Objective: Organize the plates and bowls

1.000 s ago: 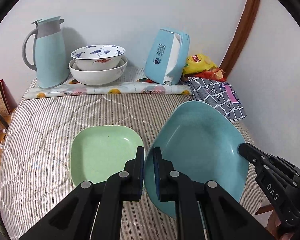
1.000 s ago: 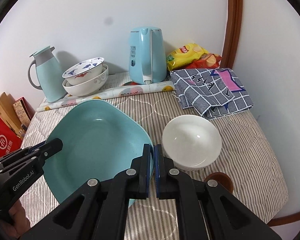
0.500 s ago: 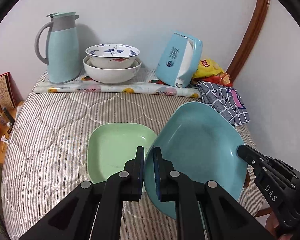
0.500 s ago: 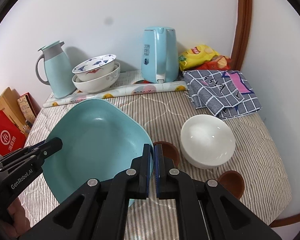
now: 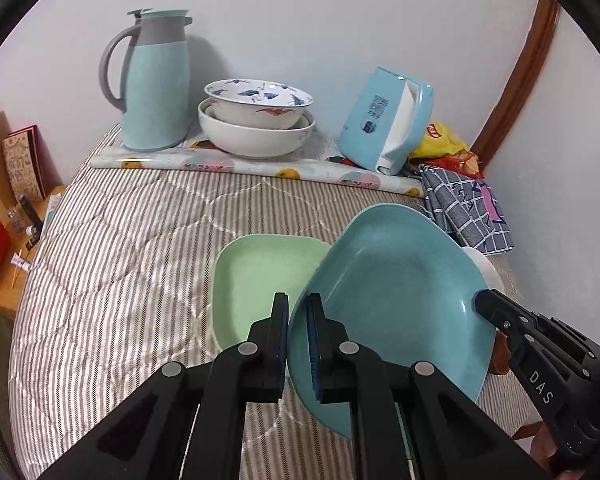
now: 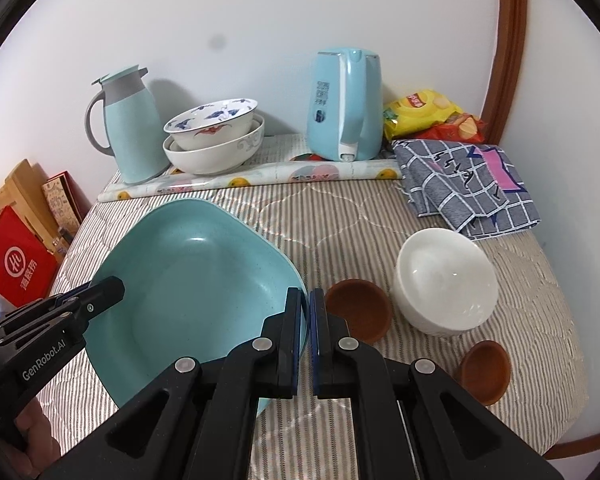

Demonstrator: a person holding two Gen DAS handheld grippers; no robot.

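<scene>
Both grippers hold a large teal plate (image 5: 400,300) by opposite rims, lifted and tilted above the striped table. My left gripper (image 5: 297,320) is shut on its left rim; my right gripper (image 6: 304,312) is shut on its right rim, with the plate (image 6: 195,276) to its left. A light green plate (image 5: 259,280) lies flat on the table, partly under the teal plate's left edge. A white bowl (image 6: 446,280) and two small brown dishes (image 6: 358,312) (image 6: 486,370) sit to the right. Two stacked bowls (image 5: 255,124) stand at the back.
At the back stand a teal thermos jug (image 5: 153,80), a blue kettle (image 6: 346,104), a rolled fruit-print mat (image 5: 259,168), snack bags (image 6: 424,114) and a checked cloth (image 6: 468,184). Walls close the back and right. Boxes (image 6: 19,256) stand off the table's left edge.
Both grippers have carried the teal plate to the left. The green plate now sits closer under its left edge, and two brown dishes have come into the right wrist view.
</scene>
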